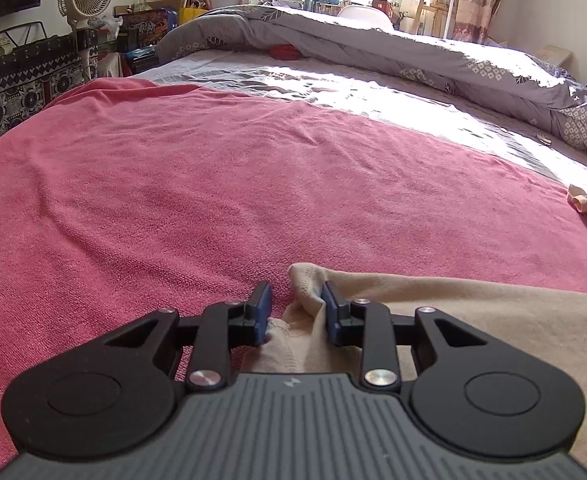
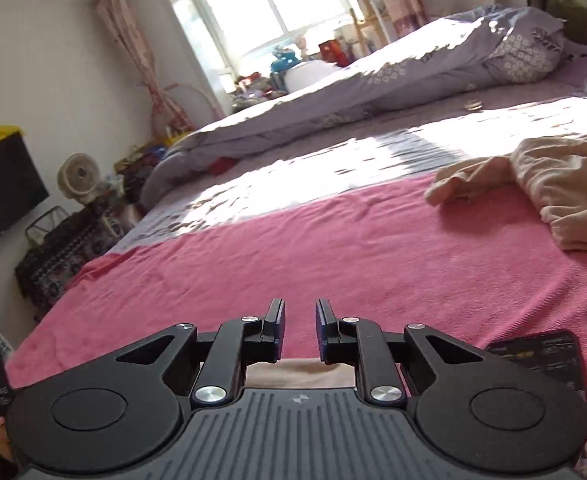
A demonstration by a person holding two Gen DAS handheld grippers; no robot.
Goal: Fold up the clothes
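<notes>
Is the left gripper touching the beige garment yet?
Touching. In the left wrist view a bunched fold of the beige garment sits between the left gripper jaws, with cloth against both blue pads.

Cream knit garment [image 1: 473,320] lies flat-ish w/ a bunched, stitched hem corner sticking up, at the near edge of the pink blanket [image 1: 213,184]. 2nd cream piece [image 2: 553,184] is crumpled in a heap at the blanket's far right edge.

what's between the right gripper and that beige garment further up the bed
Only bare pink blanket between the right gripper and the crumpled beige garment, as the right wrist view shows.
</notes>
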